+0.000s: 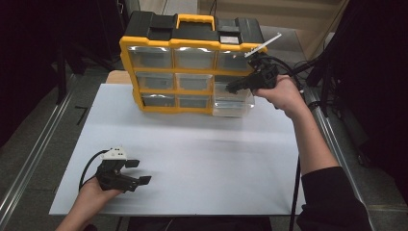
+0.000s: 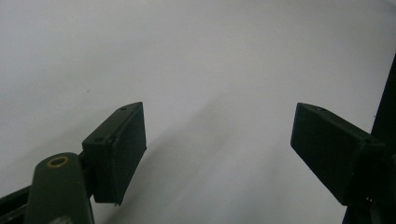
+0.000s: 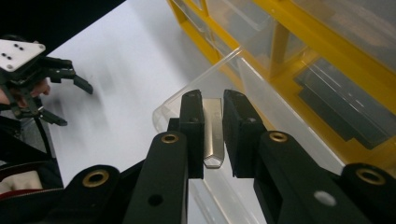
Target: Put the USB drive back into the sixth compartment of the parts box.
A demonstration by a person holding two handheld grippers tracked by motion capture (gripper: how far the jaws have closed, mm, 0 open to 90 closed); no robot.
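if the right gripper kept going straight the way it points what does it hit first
Probably the clear drawer pulled out of the yellow organizer. The right gripper holds a flat metal piece just over the drawer's open rim, though depth is hard to judge.

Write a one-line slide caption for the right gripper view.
Right gripper clamps a flat metal piece over the pulled-out clear drawer of a yellow organizer.
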